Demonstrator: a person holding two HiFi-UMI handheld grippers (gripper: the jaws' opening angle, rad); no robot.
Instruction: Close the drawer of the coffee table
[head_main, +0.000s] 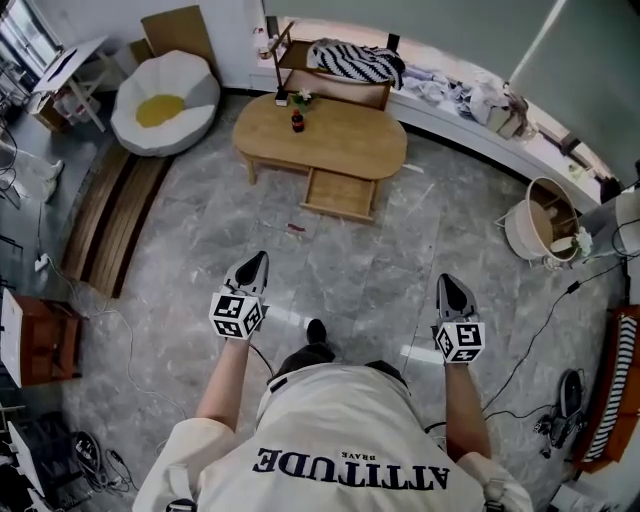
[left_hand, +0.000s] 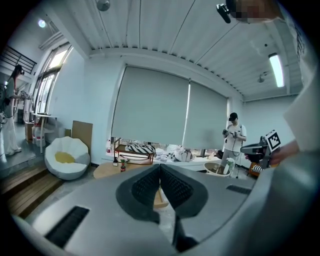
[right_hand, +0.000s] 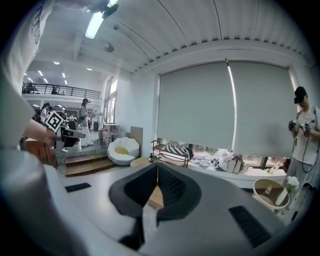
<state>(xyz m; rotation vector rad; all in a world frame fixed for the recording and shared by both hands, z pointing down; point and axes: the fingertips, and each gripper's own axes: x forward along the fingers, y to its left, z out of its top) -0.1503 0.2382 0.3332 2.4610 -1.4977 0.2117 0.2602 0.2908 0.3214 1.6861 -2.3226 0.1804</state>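
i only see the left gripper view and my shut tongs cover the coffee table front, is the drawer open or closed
Observer: Open. The head view shows the drawer pulled out from under the coffee table, toward the person.
Operator: are either tongs at it
Observer: No. The left tongs and the right tongs are both well short of it, with bare floor between.
Operator: right tongs open or shut
Observer: Shut, with nothing between them, as the right gripper view shows.
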